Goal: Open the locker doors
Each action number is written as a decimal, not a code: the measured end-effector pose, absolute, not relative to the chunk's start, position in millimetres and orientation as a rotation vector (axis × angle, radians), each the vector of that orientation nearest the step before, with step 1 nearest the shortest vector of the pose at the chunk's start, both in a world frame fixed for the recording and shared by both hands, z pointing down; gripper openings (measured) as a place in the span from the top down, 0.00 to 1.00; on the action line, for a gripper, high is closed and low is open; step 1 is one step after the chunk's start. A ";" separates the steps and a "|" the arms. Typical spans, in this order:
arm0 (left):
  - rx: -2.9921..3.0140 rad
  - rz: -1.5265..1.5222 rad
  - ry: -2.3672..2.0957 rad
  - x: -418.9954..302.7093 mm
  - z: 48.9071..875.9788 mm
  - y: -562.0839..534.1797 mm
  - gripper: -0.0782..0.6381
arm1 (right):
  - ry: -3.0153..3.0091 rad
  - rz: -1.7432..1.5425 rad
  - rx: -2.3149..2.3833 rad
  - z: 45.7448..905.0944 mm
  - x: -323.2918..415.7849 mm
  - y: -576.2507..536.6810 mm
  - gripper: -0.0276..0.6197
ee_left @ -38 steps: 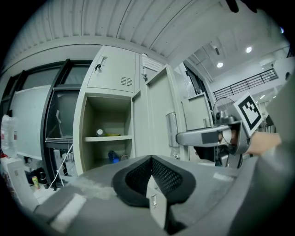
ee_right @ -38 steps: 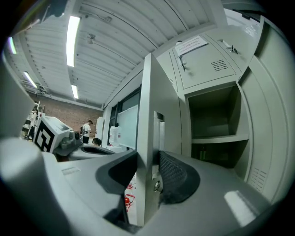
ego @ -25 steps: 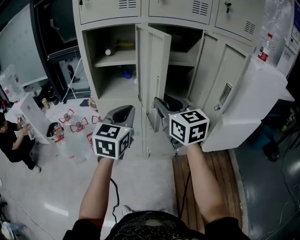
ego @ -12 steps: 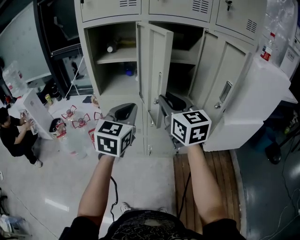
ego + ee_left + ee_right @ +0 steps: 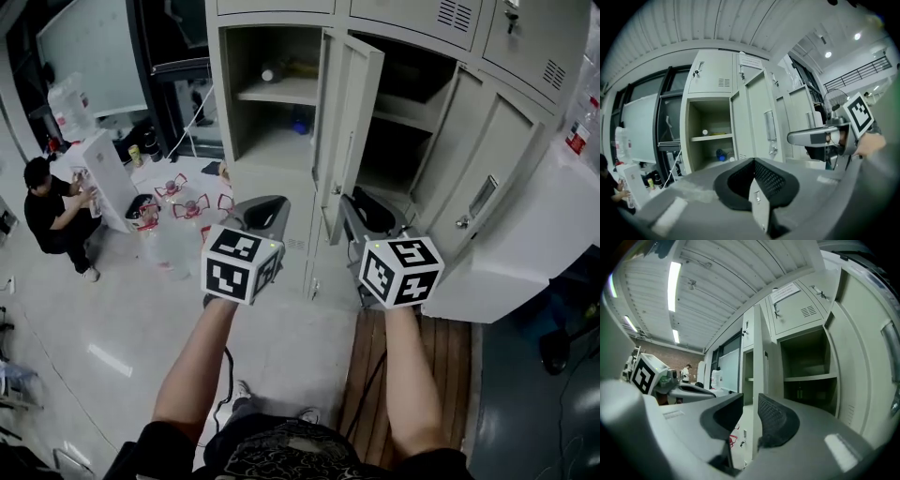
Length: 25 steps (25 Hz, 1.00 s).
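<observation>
1. Near the lower end of the half-open locker door [image 5: 352, 122], the right gripper [image 5: 364, 206] has narrow jaws that have just been closing, and they grip nothing. I think they may miss the thin edge and push the door shut.
2. The left gripper [image 5: 264, 204] is closed and empty.
3. I count two grippers, two open compartments [image 5: 272, 141] with the door between them, and one person [image 5: 58, 214].

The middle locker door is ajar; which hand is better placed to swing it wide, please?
Probably right: the right tongs, just closing, stand apart with the door edge between them; the left tongs are shut, further left.
</observation>
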<state>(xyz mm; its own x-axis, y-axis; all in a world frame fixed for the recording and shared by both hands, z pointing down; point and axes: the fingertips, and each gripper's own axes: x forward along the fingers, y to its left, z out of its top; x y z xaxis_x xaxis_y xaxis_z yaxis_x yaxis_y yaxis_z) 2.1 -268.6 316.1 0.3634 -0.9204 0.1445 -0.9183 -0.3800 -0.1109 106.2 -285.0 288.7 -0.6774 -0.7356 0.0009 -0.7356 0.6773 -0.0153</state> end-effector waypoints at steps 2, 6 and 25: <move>-2.555 -0.303 1.782 -6.6 317.6 -263.4 0.89 | 2.892 -0.036 -1.221 293.2 98.7 -281.8 0.81; -2.490 -0.327 1.888 -32.7 323.0 -251.7 0.89 | 2.934 -0.050 -1.130 300.6 76.0 -276.1 0.83; -2.271 -0.404 2.191 -174.3 328.8 -176.7 0.89 | 3.083 -0.037 -0.852 320.9 -73.3 -233.7 0.91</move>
<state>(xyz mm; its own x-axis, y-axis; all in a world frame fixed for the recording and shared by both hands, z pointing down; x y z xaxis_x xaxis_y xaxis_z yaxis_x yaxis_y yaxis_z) -174.3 -176.7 328.8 0.0194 -0.9779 0.2082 -0.9879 -0.0508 -0.1466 -73.3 -233.7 320.9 -0.8565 -0.5125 0.0617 -0.5139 0.8578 -0.0071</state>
